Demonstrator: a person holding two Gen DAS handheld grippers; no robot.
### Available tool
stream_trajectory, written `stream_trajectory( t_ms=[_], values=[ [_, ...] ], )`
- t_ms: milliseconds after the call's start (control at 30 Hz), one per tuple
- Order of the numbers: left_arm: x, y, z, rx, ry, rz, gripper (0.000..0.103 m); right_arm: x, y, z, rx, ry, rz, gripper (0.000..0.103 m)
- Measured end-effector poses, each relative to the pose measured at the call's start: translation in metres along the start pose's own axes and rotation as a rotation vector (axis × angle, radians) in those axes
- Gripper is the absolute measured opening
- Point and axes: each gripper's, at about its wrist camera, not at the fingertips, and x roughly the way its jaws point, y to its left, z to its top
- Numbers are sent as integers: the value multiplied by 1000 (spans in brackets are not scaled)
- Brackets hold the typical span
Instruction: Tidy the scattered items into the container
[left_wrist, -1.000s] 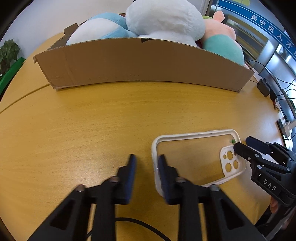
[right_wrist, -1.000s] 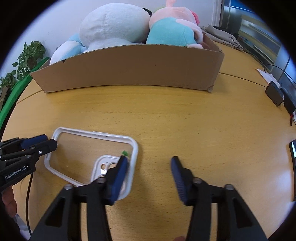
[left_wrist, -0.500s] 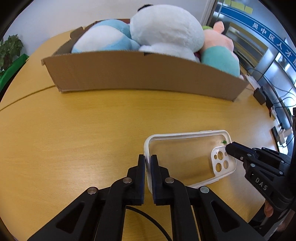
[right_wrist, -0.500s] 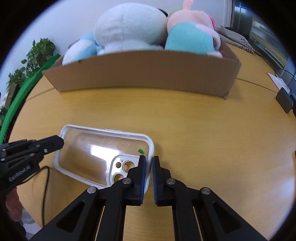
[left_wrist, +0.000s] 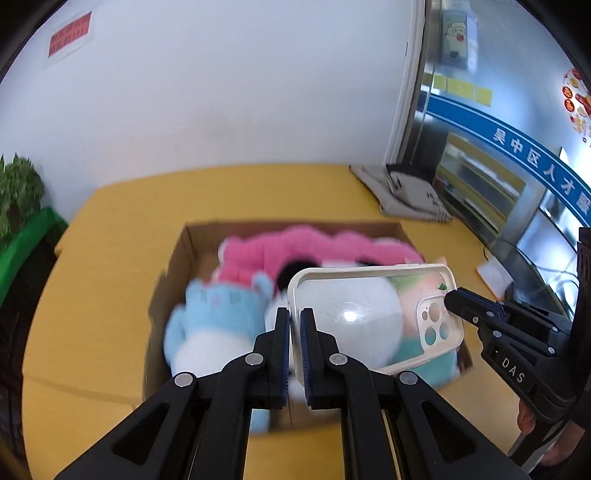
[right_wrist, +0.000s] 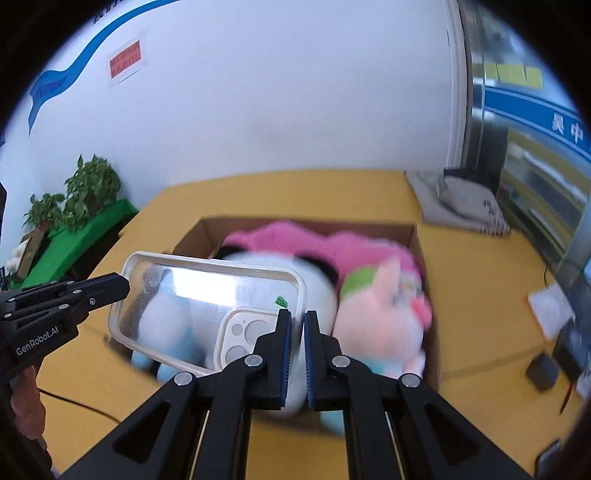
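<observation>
The clear plastic phone case with a white rim (left_wrist: 373, 321) hangs in the air above the open brown cardboard box (left_wrist: 177, 266), carried by both tools at once. The left gripper (left_wrist: 294, 325) is clenched on the plain short end of the rim, and the right gripper (right_wrist: 297, 328) is clenched on the opposite short end, beside the white camera cut-out. The box sits on the yellow wooden table (left_wrist: 110, 229), toward its far edge, and is already heaped with soft toys: a light blue plush (left_wrist: 218, 314), a white round plush (right_wrist: 314, 280), a pink plush (left_wrist: 314, 247) and a pale pink and green one (right_wrist: 380, 314).

The step in hand looks like the carry and drop. To do it well, both grippers should travel together so the thin rim is neither stretched nor twisted. The case should be lowered until it nearly rests on the heap, well inside the box walls. Both ends are best let go together, since a flat case on rounded plush could slide off toward the near wall.
</observation>
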Motion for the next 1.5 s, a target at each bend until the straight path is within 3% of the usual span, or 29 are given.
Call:
stream_trajectory(
  t_ms=[133, 267, 467, 600, 700, 767, 833, 867, 900, 933, 1033, 1167, 1300, 1500],
  values=[
    [52, -4, 56, 6, -3, -5, 5, 41, -15, 46, 23, 1, -14, 7],
    [118, -3, 84, -7, 64, 0, 5, 94, -30, 66, 38, 38, -37, 7],
    [201, 3, 79, -48, 196, -3, 5, 165, -45, 63, 50, 147, -62, 7],
    [223, -1, 59, -29, 244, 24, 5, 192, -49, 45, 42, 214, -62, 8],
    [213, -8, 57, 3, 230, 49, 5, 186, -49, 43, 45, 202, -51, 9],
    [197, -7, 55, 17, 211, 62, 6, 173, -48, 46, 41, 173, -69, 22],
    [179, -6, 54, 29, 181, 84, 21, 156, -46, 38, 34, 151, -82, 68],
    [168, -6, 52, 34, 163, 95, 30, 145, -43, 30, 30, 144, -88, 75],
    [155, -4, 48, 34, 145, 100, 51, 135, -41, 22, 26, 136, -94, 79],
    [136, -2, 41, 27, 124, 89, 69, 124, -39, 15, 22, 129, -100, 79],
    [91, -3, 9, 21, 74, 69, 85, 93, -33, -8, 10, 106, -117, 79],
    [46, -10, -53, 5, 57, 76, 91, 52, -24, -39, -7, 76, -139, 79],
    [22, -18, -118, -33, 51, 170, 96, 31, -12, -81, -28, 94, -151, 79],
    [6, -24, -163, -88, 70, 162, 96, 3, 0, -125, -62, 103, -155, 79]
  ],
)
